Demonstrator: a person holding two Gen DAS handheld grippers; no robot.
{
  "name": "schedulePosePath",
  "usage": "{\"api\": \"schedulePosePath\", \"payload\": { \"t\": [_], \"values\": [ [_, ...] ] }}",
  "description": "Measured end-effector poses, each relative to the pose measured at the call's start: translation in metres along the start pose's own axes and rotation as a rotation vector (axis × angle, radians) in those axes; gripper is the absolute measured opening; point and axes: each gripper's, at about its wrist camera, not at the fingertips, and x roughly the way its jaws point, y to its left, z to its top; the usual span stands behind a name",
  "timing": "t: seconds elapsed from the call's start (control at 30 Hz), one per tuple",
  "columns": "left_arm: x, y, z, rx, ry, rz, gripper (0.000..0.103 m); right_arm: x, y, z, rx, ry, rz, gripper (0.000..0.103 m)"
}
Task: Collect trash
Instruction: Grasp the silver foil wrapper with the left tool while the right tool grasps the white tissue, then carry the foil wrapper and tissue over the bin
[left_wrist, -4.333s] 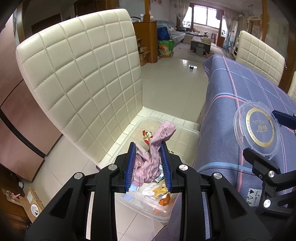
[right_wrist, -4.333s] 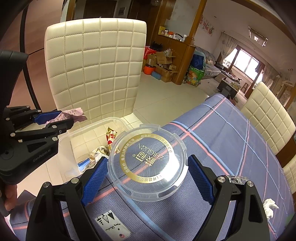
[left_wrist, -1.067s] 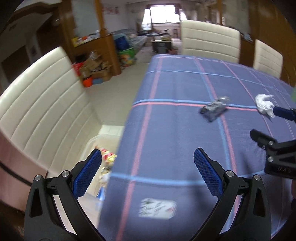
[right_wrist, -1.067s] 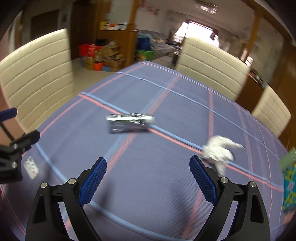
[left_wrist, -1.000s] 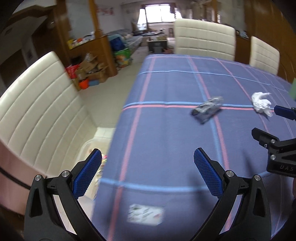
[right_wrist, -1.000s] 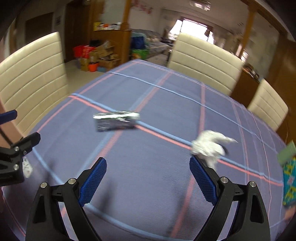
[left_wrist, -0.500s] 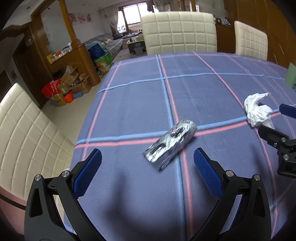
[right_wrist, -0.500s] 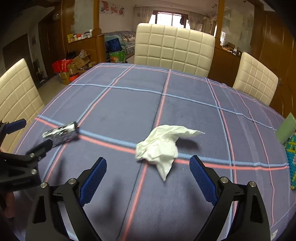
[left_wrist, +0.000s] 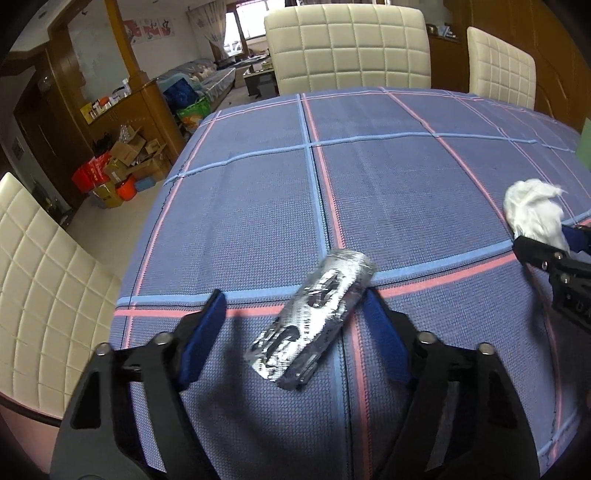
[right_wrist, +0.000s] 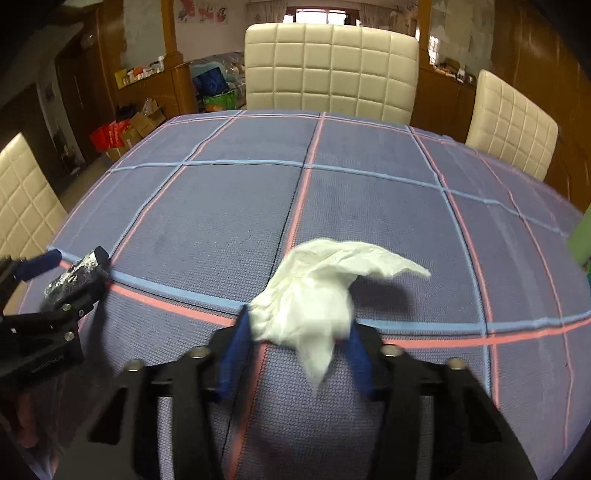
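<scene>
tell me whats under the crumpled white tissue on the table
Under the crumpled white tissue only the blue checked tablecloth and the tissue's shadow show around it. The cloth directly beneath it is covered, so anything there cannot be seen.

Closing left gripper (left_wrist: 293, 314) straddles a crumpled foil wrapper (left_wrist: 314, 317) on the checked tablecloth (left_wrist: 258, 206), its right pad touching; white tissue (left_wrist: 533, 212) lies well apart.
</scene>
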Motion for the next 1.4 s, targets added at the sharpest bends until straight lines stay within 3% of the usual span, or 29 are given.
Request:
{"api": "schedulePosePath", "payload": {
  "t": [0.1,0.2,0.77,1.4],
  "values": [
    [-0.005,-0.001,-0.002,0.006,0.007,-0.015,0.037,-0.003,0.008,-0.002,-0.033,0.000,-0.005,0.023],
    [-0.011,-0.002,-0.006,0.015,0.002,-0.031,0.030,-0.007,0.017,-0.006,-0.067,-0.004,0.002,0.017],
    [-0.067,0.022,-0.049,-0.010,-0.025,-0.002,0.029,-0.050,0.095,-0.033,-0.247,-0.027,0.117,0.016],
    [-0.116,0.112,-0.113,-0.156,-0.047,0.086,0.029,-0.087,0.222,-0.058,-0.475,-0.062,0.214,0.016]
  ]
}}
